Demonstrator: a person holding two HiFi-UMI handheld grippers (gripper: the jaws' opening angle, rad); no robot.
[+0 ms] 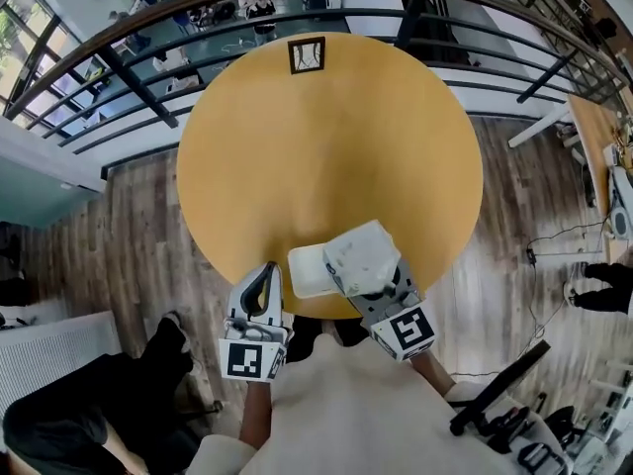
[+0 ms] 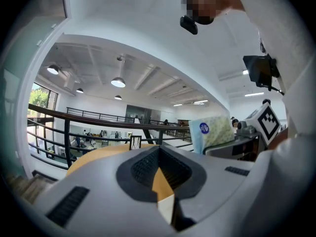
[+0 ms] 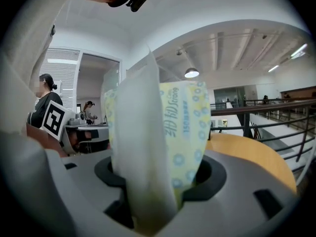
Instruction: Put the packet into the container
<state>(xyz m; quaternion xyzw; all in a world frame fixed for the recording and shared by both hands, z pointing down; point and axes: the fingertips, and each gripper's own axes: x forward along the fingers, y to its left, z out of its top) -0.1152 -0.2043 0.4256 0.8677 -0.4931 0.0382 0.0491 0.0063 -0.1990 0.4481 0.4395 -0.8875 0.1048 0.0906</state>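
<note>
The right tongs [image 1: 374, 287] are gripping the packet [image 1: 361, 253]. Their jaws are pressing on its lower end, and the rest is sticking out past the tips toward 11 o'clock. In the head view the packet is hovering at the bench's [image 1: 326, 156] 6 o'clock edge. It is overlapping the right part of the white container [image 1: 307, 270], which is sitting on the bench there. I cannot tell whether the packet is touching the container.

The left tongs [image 1: 265, 283] are waiting just beside the container, at its 8 o'clock. Their tips are resting together and are holding nothing; only bench and a sliver of white are showing through the gap behind the tips.

Both tongs are lying close to level. The left is pointing toward 12 o'clock and the right is angling in toward 11 o'clock. The person's forearms are reaching in from 6 o'clock behind the marker cubes [image 1: 410, 330].

The packet is showing a pale yellow wrapper dotted with small blue flowers and a round blue label. Blue print is running along its side in the right gripper view; only the figures "150" are looking legible. A small dark-framed card [image 1: 306, 54] is standing at the bench's 12 o'clock edge.
</note>
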